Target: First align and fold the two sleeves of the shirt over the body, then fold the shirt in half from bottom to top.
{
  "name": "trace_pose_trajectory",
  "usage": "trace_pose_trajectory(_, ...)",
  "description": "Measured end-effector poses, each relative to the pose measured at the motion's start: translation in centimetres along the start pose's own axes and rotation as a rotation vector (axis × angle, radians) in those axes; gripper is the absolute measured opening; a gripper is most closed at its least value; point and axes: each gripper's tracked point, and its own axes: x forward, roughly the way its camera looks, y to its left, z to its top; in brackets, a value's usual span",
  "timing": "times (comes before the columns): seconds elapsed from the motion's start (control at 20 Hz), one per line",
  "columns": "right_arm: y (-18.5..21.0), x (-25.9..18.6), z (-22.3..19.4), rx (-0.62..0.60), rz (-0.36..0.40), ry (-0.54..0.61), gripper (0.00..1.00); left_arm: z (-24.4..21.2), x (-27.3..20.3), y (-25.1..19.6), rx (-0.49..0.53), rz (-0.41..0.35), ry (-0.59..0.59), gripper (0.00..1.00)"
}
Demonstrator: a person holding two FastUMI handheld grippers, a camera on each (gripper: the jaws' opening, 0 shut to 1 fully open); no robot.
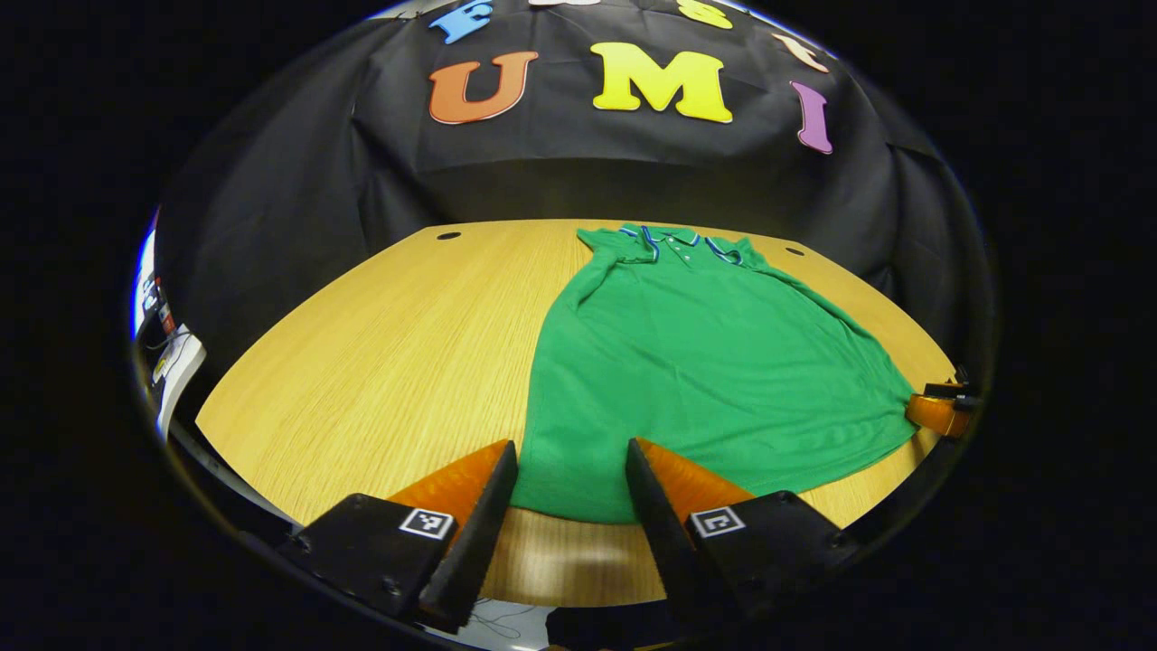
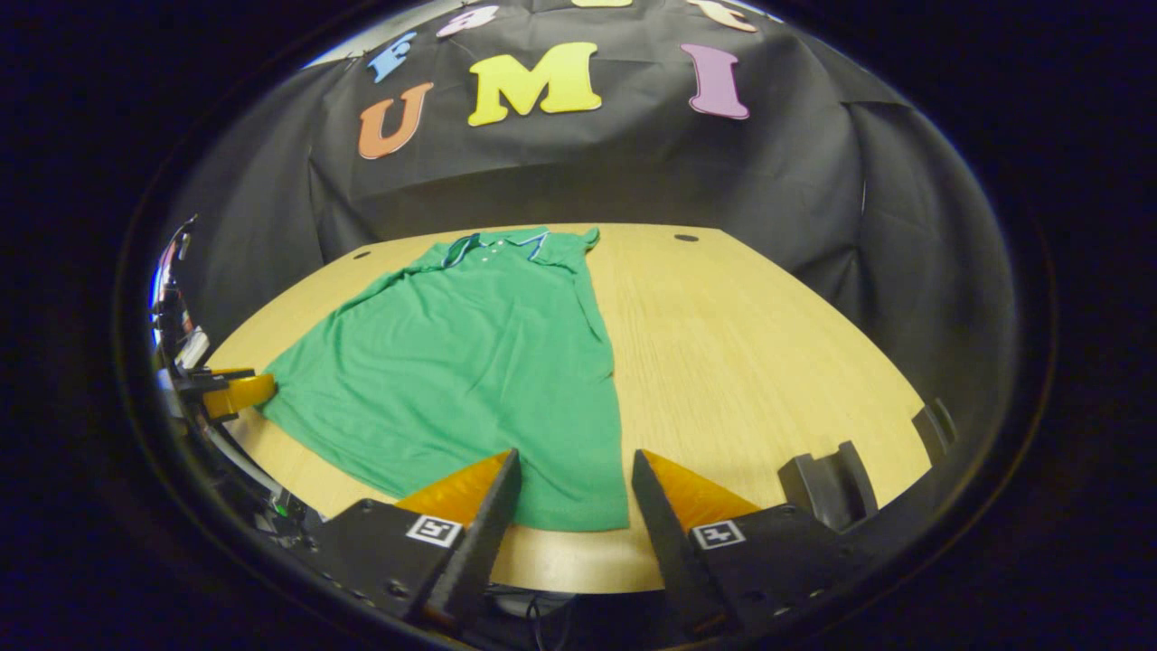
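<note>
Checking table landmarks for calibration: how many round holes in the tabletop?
2. Both sit near the table's far edge: one far hole on the bare wood left of the shirt's collar in the left gripper view, the other hole right of it. The shirt may hide more.

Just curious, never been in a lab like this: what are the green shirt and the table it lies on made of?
The green shirt looks like a soft matte knit, probably cotton or a blend: it drapes and creases. The table shows pale wood grain with a slight sheen, whether wood or laminate is unclear.
</note>
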Motion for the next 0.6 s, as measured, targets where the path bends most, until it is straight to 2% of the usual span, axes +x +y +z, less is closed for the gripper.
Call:
trace_pose_trajectory(0.05, 0.3, 0.0, 0.1, 0.003, 0.003, 0.002, 0.71, 0.0, 0.1, -0.2, 0.006, -0.008, 0.004, 0.76)
trace_pose_trajectory(0.1, 0.7, 0.3, 0.1, 0.009, 0.013, 0.008, 0.58, 0.0, 0.1, -0.3, 0.005, -0.013, 0.004, 0.64)
trace_pose_trajectory(0.15, 1.1, 0.3, 0.2, 0.020, 0.020, 0.010, 0.44, 0.1, 0.2, -0.6, 0.004, -0.021, 0.003, 0.60)
trace_pose_trajectory(0.25, 1.6, 0.6, 0.2, 0.034, 0.033, 0.015, 0.17, 0.3, 0.2, -1.1, -0.007, -0.032, -0.007, 0.43)
trace_pose_trajectory(0.3, 1.7, 0.6, 0.3, 0.023, 0.028, 0.011, 0.05, 0.5, 0.5, -1.4, -0.013, -0.042, -0.017, 0.30)
trace_pose_trajectory(0.4, 2.0, 0.6, 0.7, 0.001, 0.035, -0.004, 0.05, 0.7, 0.8, -1.6, -0.024, -0.055, -0.034, 0.13)
trace_pose_trajectory(0.45, 2.2, 0.6, 0.5, -0.004, 0.046, 0.001, 0.00, 0.9, 0.8, -1.8, -0.042, -0.069, -0.036, 0.10)
trace_pose_trajectory(0.6, 1.9, 0.4, 1.7, -0.008, 0.064, -0.015, 0.00, 1.6, 1.0, -2.3, -0.066, -0.097, -0.056, 0.06)
